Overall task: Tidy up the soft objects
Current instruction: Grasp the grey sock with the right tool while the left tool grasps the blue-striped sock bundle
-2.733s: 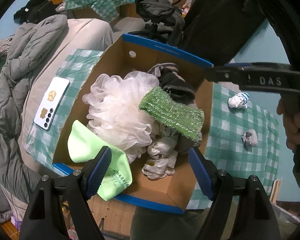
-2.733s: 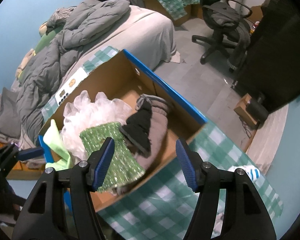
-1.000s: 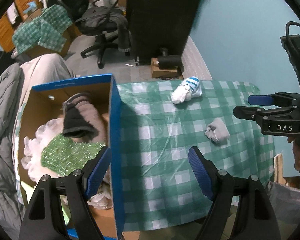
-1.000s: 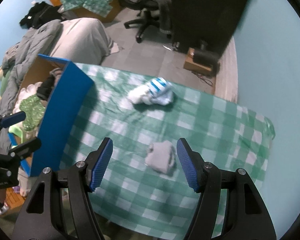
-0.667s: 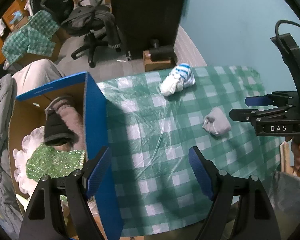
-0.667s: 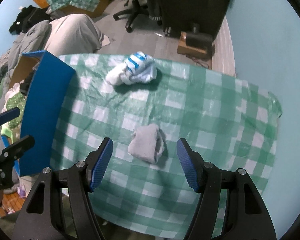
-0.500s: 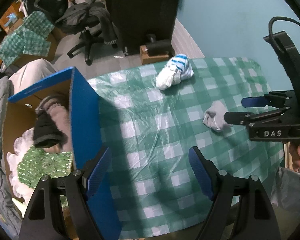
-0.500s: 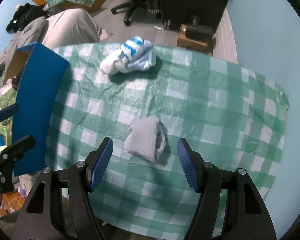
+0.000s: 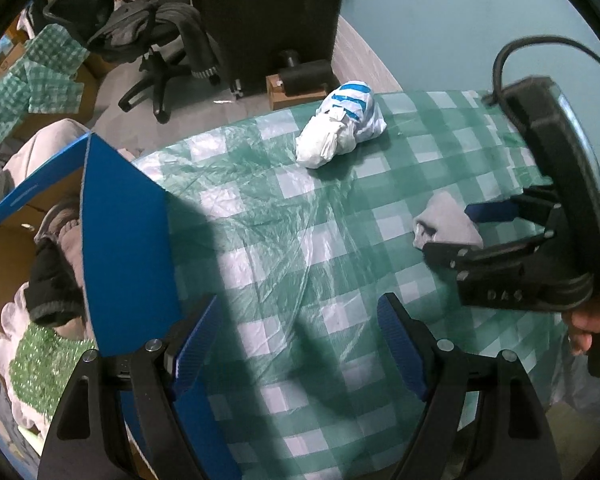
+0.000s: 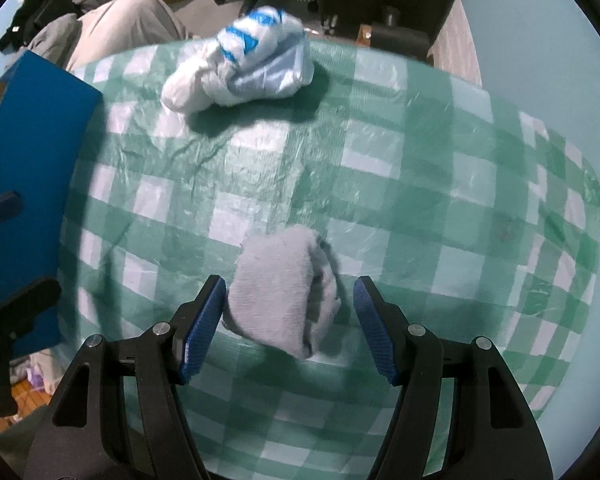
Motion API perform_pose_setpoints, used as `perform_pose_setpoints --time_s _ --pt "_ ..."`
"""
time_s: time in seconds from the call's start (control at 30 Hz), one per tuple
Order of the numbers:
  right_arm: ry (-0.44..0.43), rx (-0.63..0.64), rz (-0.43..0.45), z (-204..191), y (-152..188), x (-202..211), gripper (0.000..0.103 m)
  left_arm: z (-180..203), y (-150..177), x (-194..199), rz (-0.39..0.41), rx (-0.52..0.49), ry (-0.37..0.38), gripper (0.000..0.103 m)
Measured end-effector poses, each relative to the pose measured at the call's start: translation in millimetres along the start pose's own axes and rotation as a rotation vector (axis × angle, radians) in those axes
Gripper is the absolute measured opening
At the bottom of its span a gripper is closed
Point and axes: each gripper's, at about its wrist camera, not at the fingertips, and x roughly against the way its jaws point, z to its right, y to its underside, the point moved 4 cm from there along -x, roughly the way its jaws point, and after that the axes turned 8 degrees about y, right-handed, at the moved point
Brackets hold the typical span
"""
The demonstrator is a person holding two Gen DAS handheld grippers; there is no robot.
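Observation:
A folded grey sock (image 10: 284,300) lies on the green checked tablecloth (image 10: 380,208). My right gripper (image 10: 288,328) stands open around it, one blue pad close at its left side and the other apart on the right. The left wrist view shows the same sock (image 9: 444,220) between the right gripper's fingers (image 9: 496,210). A white bundle with blue stripes (image 9: 340,128) (image 10: 240,68) rests farther back on the cloth. My left gripper (image 9: 298,344) hangs open over bare cloth beside the blue-walled cardboard box (image 9: 124,240).
The box (image 10: 32,128) holds a green scrubber (image 9: 40,356), a dark sock (image 9: 52,280) and white mesh. Beyond the table are an office chair (image 9: 160,40), a black cabinet (image 9: 268,12) and a bed (image 9: 40,148). A hand (image 9: 588,320) holds the right gripper.
Both grippers swung from over the box to the tablecloth and sank toward it. The right gripper's jaws came down on either side of the grey sock.

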Motion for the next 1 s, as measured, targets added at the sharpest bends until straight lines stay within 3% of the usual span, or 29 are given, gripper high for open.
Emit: perform_pose_setpoints --time_s 0.1,0.13,0.33,0.83,1.0 --pt "0.012 0.011 -0.011 -0.6 1.1 -4.7 0.062 0.5 -5.2 -3.9 -0.006 -0.006 0.003 0.081" --pt "0.009 0.012 -0.008 -0.1 1.2 -5.0 0.052 0.9 -8.0 -5.1 -0.008 -0.008 0.005 0.081" --pt "-0.019 0.01 -0.003 9.6 -0.8 -2.8 0.029 3.0 -23.9 -9.9 -0.003 -0.029 0.026 0.085" --pt "-0.032 -0.121 0.065 64.7 -30.9 17.9 0.027 12.7 -91.3 -39.2 0.023 -0.112 0.111 0.087" --pt "-0.035 -0.155 0.069 72.6 -35.1 22.3 0.027 22.3 -106.7 -53.0 0.021 -0.185 0.102 0.087"
